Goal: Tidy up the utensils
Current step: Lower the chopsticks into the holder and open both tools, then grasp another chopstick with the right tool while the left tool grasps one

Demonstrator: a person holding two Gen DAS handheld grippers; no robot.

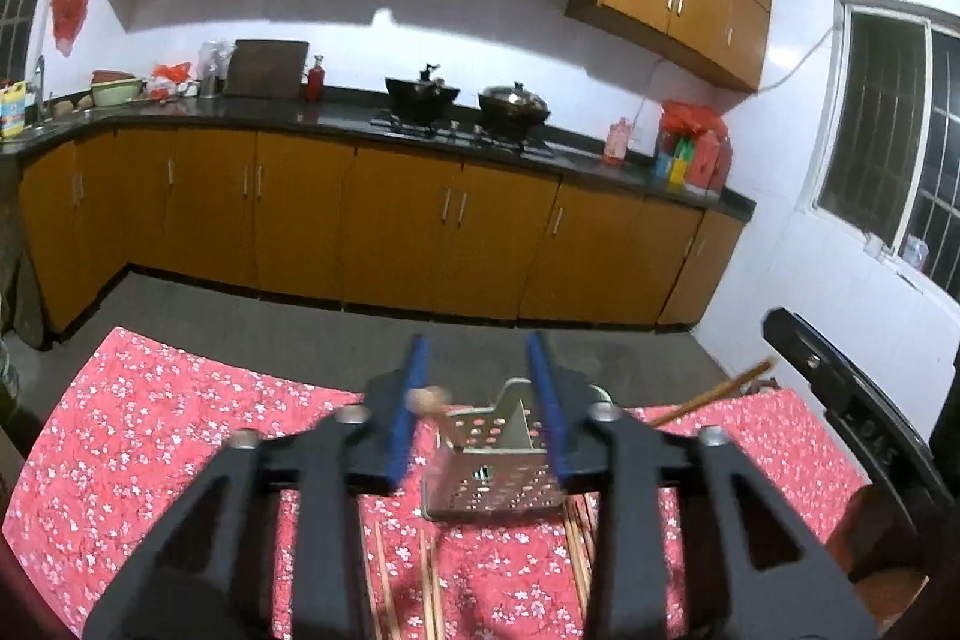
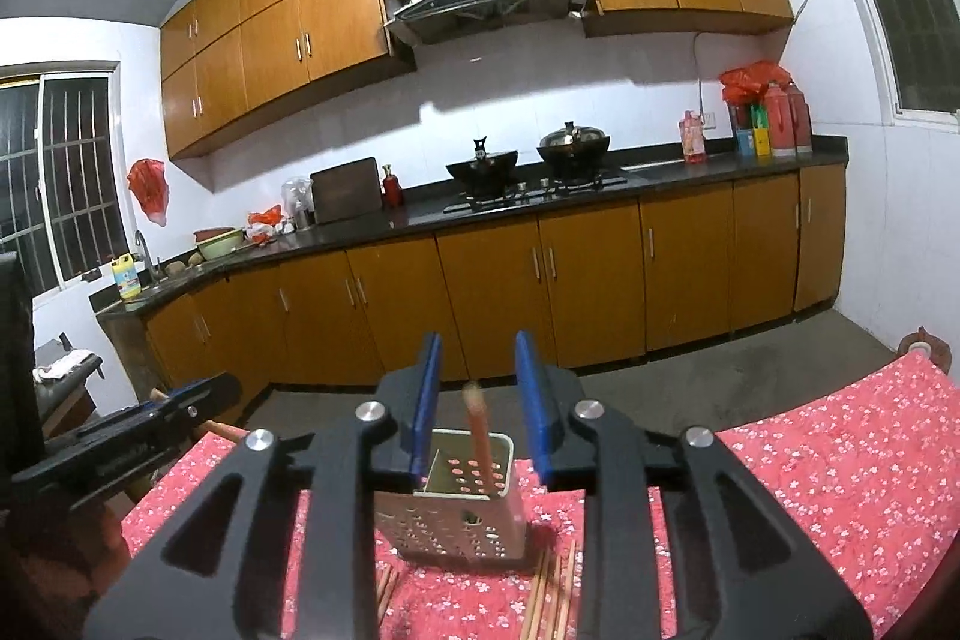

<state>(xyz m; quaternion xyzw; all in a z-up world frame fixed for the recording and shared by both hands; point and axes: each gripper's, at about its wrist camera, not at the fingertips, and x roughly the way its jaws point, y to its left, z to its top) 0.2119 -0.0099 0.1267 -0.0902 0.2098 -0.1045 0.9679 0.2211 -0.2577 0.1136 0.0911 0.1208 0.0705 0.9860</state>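
A perforated metal utensil holder (image 1: pixel 492 466) (image 2: pixel 459 502) stands on a table with a red flowered cloth (image 1: pixel 168 436) (image 2: pixel 840 460). One wooden chopstick (image 2: pixel 479 427) (image 1: pixel 435 409) stands in it. Several loose chopsticks (image 1: pixel 429 580) (image 2: pixel 555 592) lie on the cloth in front of the holder. My left gripper (image 1: pixel 480 364) is open and empty, hovering above and in front of the holder. My right gripper (image 2: pixel 477 358) is open and empty, its fingers either side of the standing chopstick's top without touching it. The right gripper's body (image 1: pixel 852 418) shows at the right of the left wrist view.
A wooden stick (image 1: pixel 714 394) shows past the table's far right edge. Beyond the table is grey floor (image 2: pixel 750 370), then brown cabinets under a dark counter (image 1: pixel 336 124) with two woks, bottles and red bags. The left gripper (image 2: pixel 120 442) shows at the left.
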